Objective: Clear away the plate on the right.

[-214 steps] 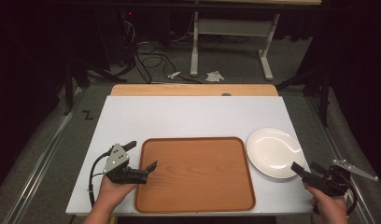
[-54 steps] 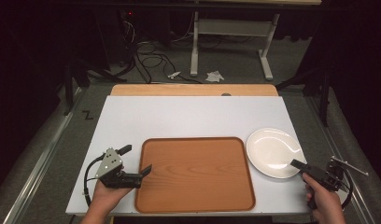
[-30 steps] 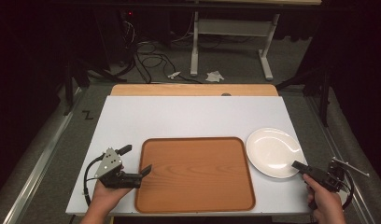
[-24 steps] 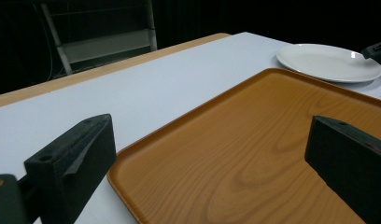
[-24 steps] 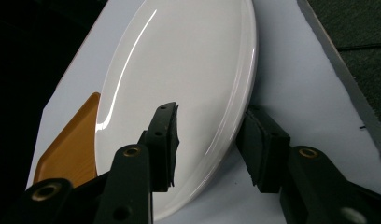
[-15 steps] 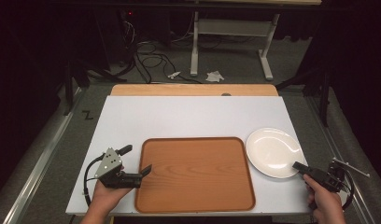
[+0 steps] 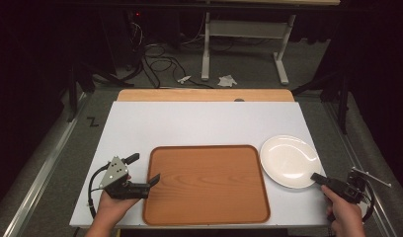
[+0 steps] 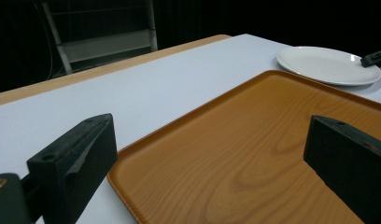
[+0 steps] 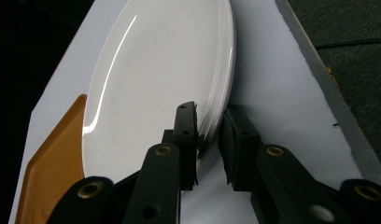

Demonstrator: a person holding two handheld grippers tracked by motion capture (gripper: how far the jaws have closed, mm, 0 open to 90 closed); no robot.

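**Plate rim taken at the table's right edge**

Dark floor with loose cables and a desk frame lies beyond a white table [image 7: 199,123], on which a wooden tray [image 7: 207,182] sits against the near edge and a white plate [image 7: 290,160] rests just beside the tray's right side, near the table's right edge.

The right gripper [image 9: 207,135] is set at the plate's near rim, one jaw above the rim and one outside or under it, nearly pressed together; whether the rim is fully pinched cannot be told. The left gripper [image 7: 142,173] is held spread wide at the tray's left edge, one jaw over the tray, one over bare table, nothing between them.

The step in hand is judged to be a grasp of the plate, possibly for transfer onto the tray. A deep bite over the rim is advised before lifting, and the plate should be kept level, since a glazed rim slips easily.

The jaw-to-rim contact is revealed by the right gripper view; from the high view just a dark tip at the plate's edge is made out. The far gripper tip at the plate is caught by the left gripper view.
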